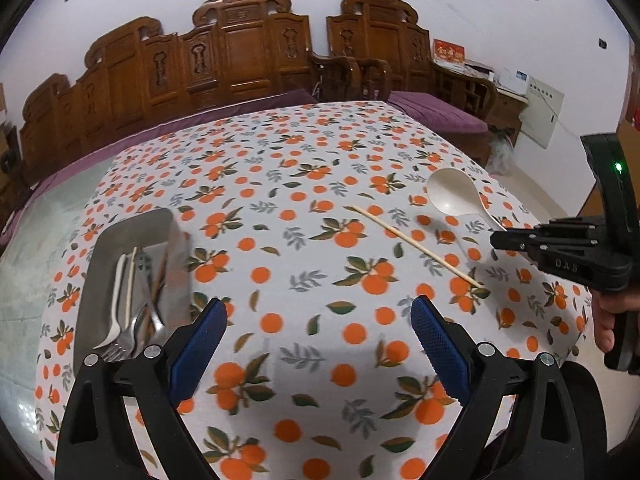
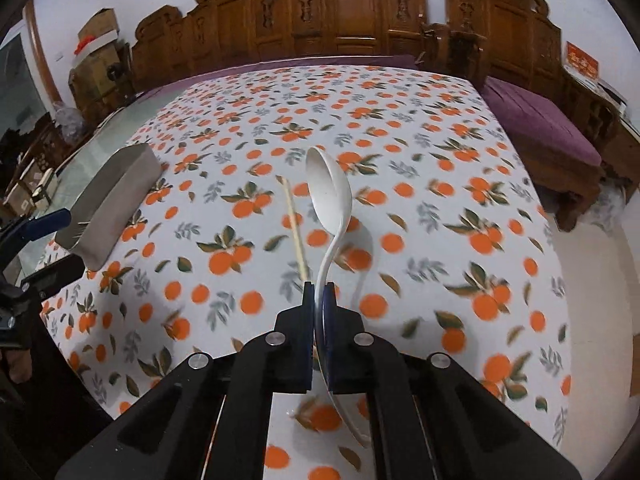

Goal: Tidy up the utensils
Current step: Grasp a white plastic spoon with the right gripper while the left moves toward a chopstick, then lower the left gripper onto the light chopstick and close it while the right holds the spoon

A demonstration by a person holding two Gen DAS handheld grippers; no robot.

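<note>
The right tongs (image 2: 319, 292) are pressed together on the curved handle of a white plastic soup spoon (image 2: 330, 192), pinching it so that the bowl points forward and sits raised above the bench (image 2: 420, 152), which is covered by a white cloth printed with oranges and leaves. The handle's tail passes back between the blue pads and sticks out below them. In the left wrist view the same white spoon (image 1: 454, 194) shows at the right, held by the black right tongs (image 1: 498, 238).

A single pale wooden chopstick (image 1: 416, 246) lies flat on the cloth, just left of the spoon and apart from it.

The left tongs (image 1: 318, 322) are spread wide, with nothing between their blue pads, and hover over the cloth near the bench's front edge.

At the left of the bench stands a rectangular grey metal tray (image 1: 100, 248). Inside it lie a second white spoon (image 1: 116, 304), a pale chopstick (image 1: 130, 284), brown chopsticks (image 1: 158, 280) and metal forks (image 1: 140, 328), all lengthwise with the fork tines toward the near end. From the right wrist view only the tray's outer wall (image 2: 114, 200) shows; its contents are hidden.
</note>
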